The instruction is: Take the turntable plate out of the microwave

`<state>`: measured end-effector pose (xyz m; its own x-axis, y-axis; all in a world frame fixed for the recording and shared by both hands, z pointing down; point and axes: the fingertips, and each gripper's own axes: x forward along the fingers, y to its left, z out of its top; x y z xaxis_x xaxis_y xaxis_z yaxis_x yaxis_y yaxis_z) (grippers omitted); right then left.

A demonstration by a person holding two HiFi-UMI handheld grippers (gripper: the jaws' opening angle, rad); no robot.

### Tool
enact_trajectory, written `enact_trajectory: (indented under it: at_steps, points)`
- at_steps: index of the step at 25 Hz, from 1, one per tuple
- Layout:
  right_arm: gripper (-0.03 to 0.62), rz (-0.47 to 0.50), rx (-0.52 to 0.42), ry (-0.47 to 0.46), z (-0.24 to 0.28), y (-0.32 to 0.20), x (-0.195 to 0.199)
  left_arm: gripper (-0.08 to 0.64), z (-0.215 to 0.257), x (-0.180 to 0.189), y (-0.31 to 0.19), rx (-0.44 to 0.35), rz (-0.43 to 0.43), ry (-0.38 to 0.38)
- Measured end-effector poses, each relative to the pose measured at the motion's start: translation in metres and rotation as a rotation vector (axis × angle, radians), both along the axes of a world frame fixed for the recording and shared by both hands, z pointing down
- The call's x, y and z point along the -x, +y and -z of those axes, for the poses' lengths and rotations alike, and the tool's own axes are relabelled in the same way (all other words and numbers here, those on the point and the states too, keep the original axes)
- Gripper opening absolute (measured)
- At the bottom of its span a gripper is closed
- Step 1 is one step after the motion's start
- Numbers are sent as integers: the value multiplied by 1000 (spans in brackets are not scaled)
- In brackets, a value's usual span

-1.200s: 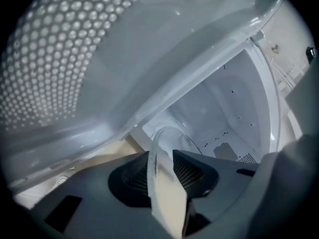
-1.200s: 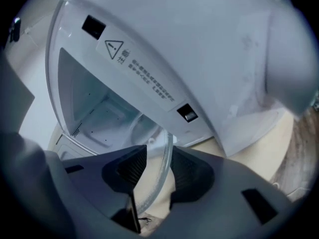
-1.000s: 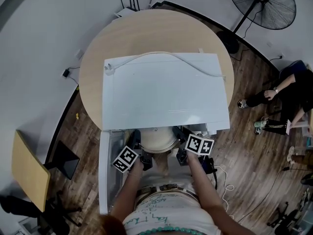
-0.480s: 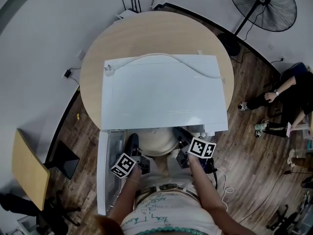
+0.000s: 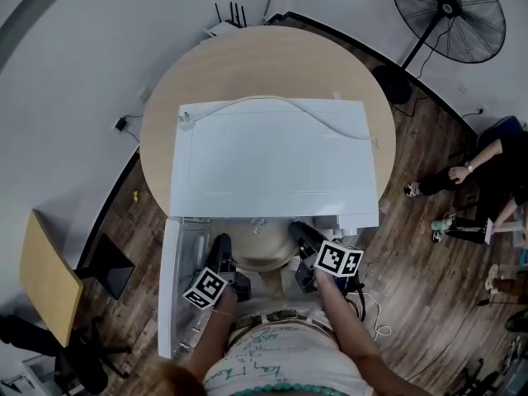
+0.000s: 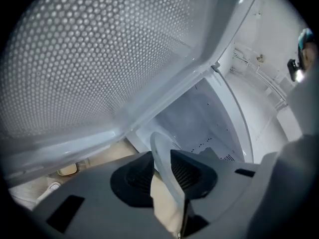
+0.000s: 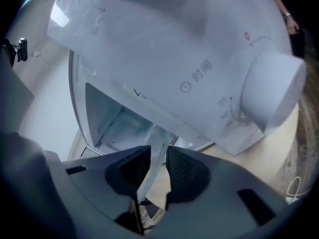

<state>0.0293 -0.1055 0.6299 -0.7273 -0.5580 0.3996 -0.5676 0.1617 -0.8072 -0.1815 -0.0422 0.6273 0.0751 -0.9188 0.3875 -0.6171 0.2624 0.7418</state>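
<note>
A white microwave [image 5: 272,159] is carried by a round table [image 5: 161,122] of light wood, and most of the tabletop is covered by it. A bare band of wood is left at the far side and along both flanks. The microwave's door [image 5: 175,287] is swung open past the table's near edge. The table is set on a dark plank floor [image 5: 421,246], where a standing fan [image 5: 450,11] is also placed.

One microwave [image 5: 272,159] is sitting on one round tabletop [image 5: 165,110], with one cable [image 5: 272,99] lying across its top. One plate [image 5: 262,251] is showing at its mouth. Two grippers are working, the left gripper [image 6: 162,169] and the right gripper [image 7: 158,169]. That makes four jaws, which have just been closing with the plate's rim between each pair. One fan [image 5: 450,11] is standing upper right, and one person [image 5: 499,159] is sitting at the right edge.
</note>
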Motion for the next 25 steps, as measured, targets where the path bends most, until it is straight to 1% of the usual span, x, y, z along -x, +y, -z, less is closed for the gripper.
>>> enact_trajectory:
  at_steps: [4,8,12,19,25]
  points:
    - [84,11,-10,17,3,0,-7,109,6,-10,3,-36,13,34]
    - [85,43,-17,3,9,1,-6,109,14,-11,12,-43,53,11]
    - [87,84,-38,-7,16,3,-8,107,22,-17,21,-73,92,7]
    - [87,152,-52,-40,28,12,-8,107,34,-20,45,-88,168,-47]
    - [87,170,-70,-48,36,19,-8,107,42,-22,57,-121,189,-42]
